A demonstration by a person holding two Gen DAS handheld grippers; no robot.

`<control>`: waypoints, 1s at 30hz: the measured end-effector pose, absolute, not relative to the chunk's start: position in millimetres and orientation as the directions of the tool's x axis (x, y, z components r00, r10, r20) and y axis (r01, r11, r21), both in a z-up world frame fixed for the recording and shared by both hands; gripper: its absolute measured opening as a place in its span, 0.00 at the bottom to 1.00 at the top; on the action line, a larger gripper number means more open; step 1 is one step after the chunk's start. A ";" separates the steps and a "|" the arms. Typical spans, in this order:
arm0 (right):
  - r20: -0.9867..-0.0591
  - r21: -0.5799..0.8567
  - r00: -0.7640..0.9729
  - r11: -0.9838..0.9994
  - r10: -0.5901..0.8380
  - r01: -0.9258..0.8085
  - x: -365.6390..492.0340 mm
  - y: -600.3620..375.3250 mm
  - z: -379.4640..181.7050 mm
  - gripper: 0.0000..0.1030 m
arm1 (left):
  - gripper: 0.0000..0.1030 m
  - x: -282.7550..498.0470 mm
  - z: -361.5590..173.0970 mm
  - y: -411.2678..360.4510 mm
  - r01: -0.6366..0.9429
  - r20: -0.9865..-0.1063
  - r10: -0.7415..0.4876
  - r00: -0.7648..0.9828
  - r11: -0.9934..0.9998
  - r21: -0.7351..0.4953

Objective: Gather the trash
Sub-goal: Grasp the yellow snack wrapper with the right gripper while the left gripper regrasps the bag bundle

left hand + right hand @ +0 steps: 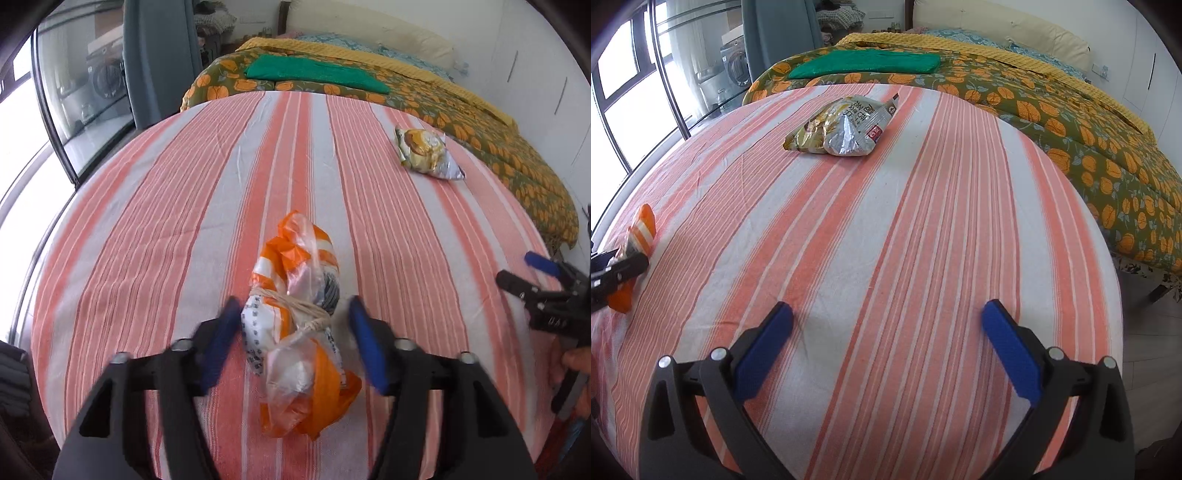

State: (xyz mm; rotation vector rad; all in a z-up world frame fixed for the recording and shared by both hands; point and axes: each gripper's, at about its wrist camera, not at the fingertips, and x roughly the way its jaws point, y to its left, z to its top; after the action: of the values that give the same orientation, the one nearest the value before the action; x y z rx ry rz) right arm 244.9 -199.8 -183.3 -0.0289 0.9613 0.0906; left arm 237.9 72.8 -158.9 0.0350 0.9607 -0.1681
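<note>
the left gripper (pixel 291 314) straddles the tied plastic bag (pixel 295 325) on the bed (pixel 147 206), jaws open and not yet pinching — next, close on it. the right gripper (pixel 886 332) hangs open and empty, well short of the snack packet (pixel 842 127).

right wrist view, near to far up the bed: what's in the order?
right gripper → snack packet on the striped sheet → green folded cloth → cream pillow.

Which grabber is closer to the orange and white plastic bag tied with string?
The left hand-held gripper. Its blue fingers sit either side of the orange and white plastic bag tied with string, not pressing it. The right hand-held gripper hangs open over bare striped sheet, off to the bag's side.
</note>
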 end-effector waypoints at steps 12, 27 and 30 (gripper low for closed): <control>-0.824 0.063 0.559 0.995 0.095 -0.076 263.9 -196.2 -168.2 0.95 | 0.96 244.9 -166.4 71.0 0.123 -0.821 -0.050 0.568 0.992 0.025; -0.839 -0.002 0.544 0.998 -0.035 0.060 414.4 -122.9 -170.6 0.73 | 0.96 246.8 -166.6 72.4 0.121 -0.822 -0.058 0.567 0.993 0.014; -0.805 0.007 0.594 1.000 -0.009 0.024 393.6 -134.5 -165.6 0.51 | 0.96 247.1 -166.8 72.6 0.121 -0.822 -0.058 0.567 0.993 0.014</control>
State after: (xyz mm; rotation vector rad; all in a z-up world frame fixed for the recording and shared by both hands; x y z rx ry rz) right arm 393.6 -134.5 -165.6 0.0182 0.9352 -0.0192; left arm 247.1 72.6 -166.8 0.0713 0.9626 -0.1052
